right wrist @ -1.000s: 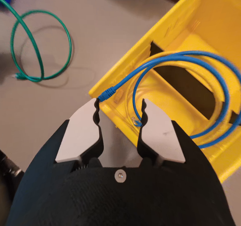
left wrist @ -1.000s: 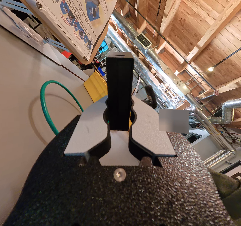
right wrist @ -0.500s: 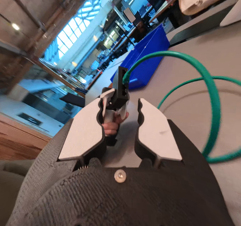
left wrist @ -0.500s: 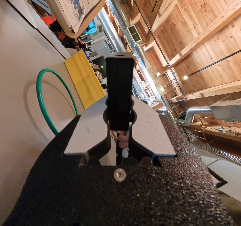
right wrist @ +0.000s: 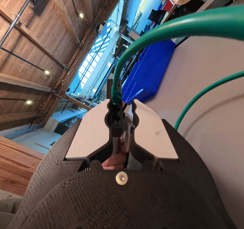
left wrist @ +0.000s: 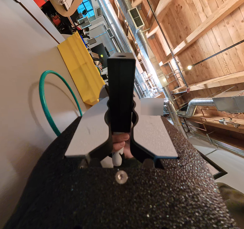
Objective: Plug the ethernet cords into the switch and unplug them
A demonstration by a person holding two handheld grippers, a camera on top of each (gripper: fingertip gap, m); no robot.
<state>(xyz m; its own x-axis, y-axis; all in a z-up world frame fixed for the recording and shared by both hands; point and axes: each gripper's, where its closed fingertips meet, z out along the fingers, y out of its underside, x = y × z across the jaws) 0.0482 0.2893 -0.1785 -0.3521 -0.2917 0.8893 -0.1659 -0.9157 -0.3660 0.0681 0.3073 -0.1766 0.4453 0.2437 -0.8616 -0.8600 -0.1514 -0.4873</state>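
Wooden ceiling beams and silver ducts fill the right side of the left wrist view and the upper left of the right wrist view, since both cameras are tipped far over. Along the opposite edge of each frame runs the pale matte surface (left wrist: pixel 19 77).

On that surface, in the upper middle of the left wrist view, sits a yellow plastic bin (left wrist: pixel 79 74); a blue plastic bin (right wrist: pixel 147 74) lies at centre right of the right wrist view.

Next in size is the green ethernet cord (right wrist: pixel 198 23), which arcs across the top right of the right wrist view and loops on the surface at centre left of the left wrist view.

At the centre of both frames is the black rectangular switch (left wrist: pixel 120 97). The left gripper (left wrist: pixel 120 111) has its fingers closed tight against the switch's two sides and holds it up off the surface. In the right wrist view the green cord's plug (right wrist: pixel 116 94) sits in an upper port, with at least two ports below it empty.

The right gripper (right wrist: pixel 120 111) is partly open and grips nothing; its fingers flank the switch's port face.

By my judgement one cord is plugged in, further cords are not yet in, and all unplugging remains.
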